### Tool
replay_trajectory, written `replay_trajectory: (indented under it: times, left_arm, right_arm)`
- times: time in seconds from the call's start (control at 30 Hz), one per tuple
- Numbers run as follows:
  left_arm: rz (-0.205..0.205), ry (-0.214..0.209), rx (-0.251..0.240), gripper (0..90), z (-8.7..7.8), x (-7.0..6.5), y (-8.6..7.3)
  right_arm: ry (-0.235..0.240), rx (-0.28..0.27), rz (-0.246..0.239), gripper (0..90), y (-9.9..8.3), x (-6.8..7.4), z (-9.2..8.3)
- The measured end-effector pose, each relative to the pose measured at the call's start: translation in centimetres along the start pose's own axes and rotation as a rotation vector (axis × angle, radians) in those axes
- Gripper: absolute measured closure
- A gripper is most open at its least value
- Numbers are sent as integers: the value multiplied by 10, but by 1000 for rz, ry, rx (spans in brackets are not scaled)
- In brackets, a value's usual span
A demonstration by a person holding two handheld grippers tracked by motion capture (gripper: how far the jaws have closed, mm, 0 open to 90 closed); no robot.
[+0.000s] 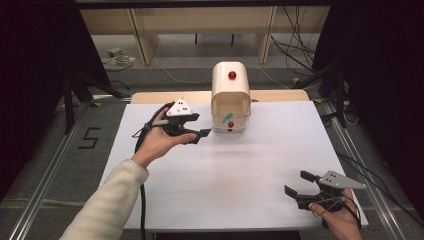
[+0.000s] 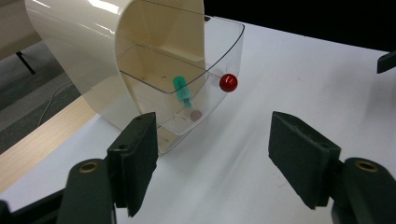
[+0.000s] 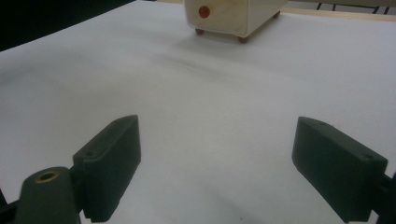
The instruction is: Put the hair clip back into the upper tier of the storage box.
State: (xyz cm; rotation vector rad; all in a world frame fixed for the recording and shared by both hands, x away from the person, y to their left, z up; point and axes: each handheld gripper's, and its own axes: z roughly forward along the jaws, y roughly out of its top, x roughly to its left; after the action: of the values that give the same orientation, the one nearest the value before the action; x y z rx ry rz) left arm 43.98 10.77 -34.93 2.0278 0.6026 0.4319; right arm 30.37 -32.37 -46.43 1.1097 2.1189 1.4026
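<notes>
A cream box (image 1: 231, 85) with a rounded top stands at the back middle of the white table (image 1: 225, 170). Its clear drawer (image 2: 219, 51) is pulled out and carries a red knob (image 2: 228, 82) on its front. A green item (image 2: 181, 91) and a small brownish piece (image 2: 195, 115) lie inside the drawer. My left gripper (image 1: 197, 136) hovers just left of the drawer, open, with nothing between its jaws (image 2: 212, 154). My right gripper (image 1: 296, 182) rests open near the front right corner, pointing at the distant box (image 3: 231, 14).
A second red knob (image 1: 232, 75) sits on the box's cream shell. A wooden strip (image 1: 165, 97) edges the table's far side. Metal rails (image 1: 45, 165) run along both sides on the floor, and cables (image 1: 300, 45) lie behind the table.
</notes>
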Motion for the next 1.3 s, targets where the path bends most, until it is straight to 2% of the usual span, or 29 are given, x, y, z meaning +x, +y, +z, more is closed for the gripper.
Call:
replay_trajectory:
  times: [0.43,0.73,0.97,1.13,1.2,1.3]
  left_arm:
    - [-18,7,-6,246,-18,-7,-35]
    - [-22,15,-18,250,-22,-16,-70]
    - [-44,5,-17,247,-26,-25,-103]
    - [-78,13,-28,242,-29,-29,-124]
    - [-100,13,-29,241,-29,-31,-130]
    - [-102,17,-17,236,-28,-33,-136]
  right_arm:
    - [0,3,1,163,0,1,1]
    - [-1,1,-1,163,0,1,1]
    - [2,-2,0,163,0,1,2]
    - [0,5,0,163,0,2,1]
    - [0,5,-4,163,0,2,1]
    - [0,3,-5,163,0,2,1]
